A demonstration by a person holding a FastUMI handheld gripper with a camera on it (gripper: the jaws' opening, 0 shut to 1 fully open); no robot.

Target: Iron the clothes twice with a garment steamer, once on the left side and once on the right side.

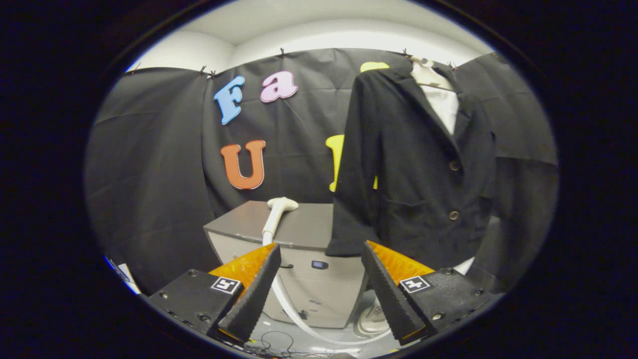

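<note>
A white garment steamer head with a slim handle (275, 217) lies on top of a grey box-shaped cabinet (299, 249), its long axis running near to far, the broad nozzle end at the far side and the handle end nearer, where a white hose (294, 309) drops down the cabinet front. The gripper (319, 249) has its fingers spread wide with nothing between them. To the right, a black two-button suit jacket (418, 169) hangs upright over a white shirt (443, 107).
</note>
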